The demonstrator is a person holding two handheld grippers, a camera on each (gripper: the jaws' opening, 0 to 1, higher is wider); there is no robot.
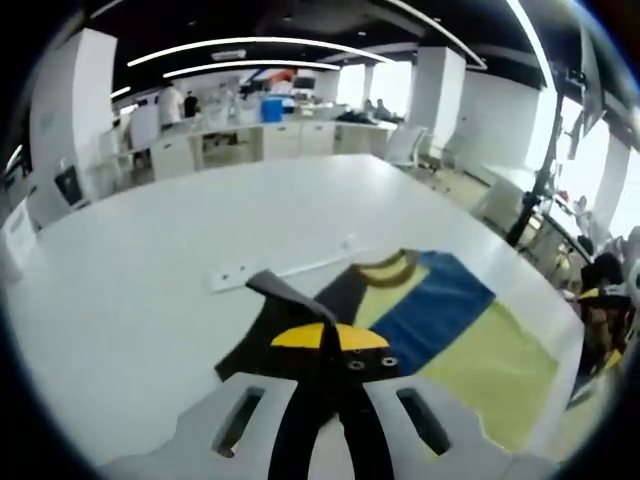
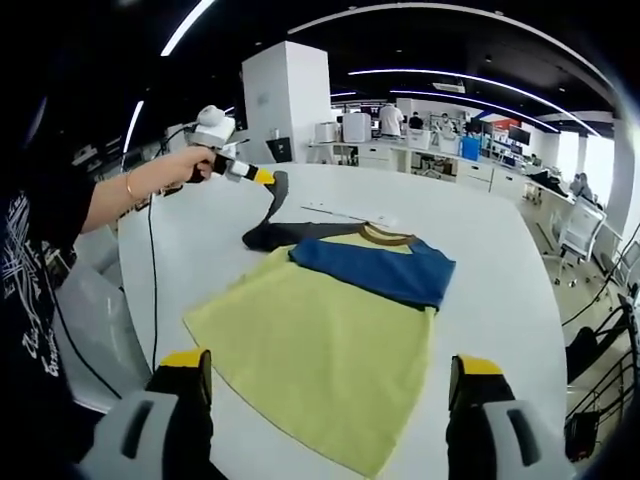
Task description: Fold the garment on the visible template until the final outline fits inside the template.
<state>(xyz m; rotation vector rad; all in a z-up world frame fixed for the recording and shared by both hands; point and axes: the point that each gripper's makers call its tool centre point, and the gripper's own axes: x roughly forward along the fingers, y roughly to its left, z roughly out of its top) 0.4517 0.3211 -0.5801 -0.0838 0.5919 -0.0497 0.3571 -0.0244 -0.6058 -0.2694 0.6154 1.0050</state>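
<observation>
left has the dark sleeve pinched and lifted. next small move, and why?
Probably carry the sleeve inward over the shirt and lay it down: the left gripper holds it raised off the table, outside the body's outline. The right gripper is open and free.

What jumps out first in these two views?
A yellow and blue shirt lies spread flat on the white table. The left gripper, held in a hand, pinches the dark sleeve and lifts it. The right gripper hovers open near the hem.
</observation>
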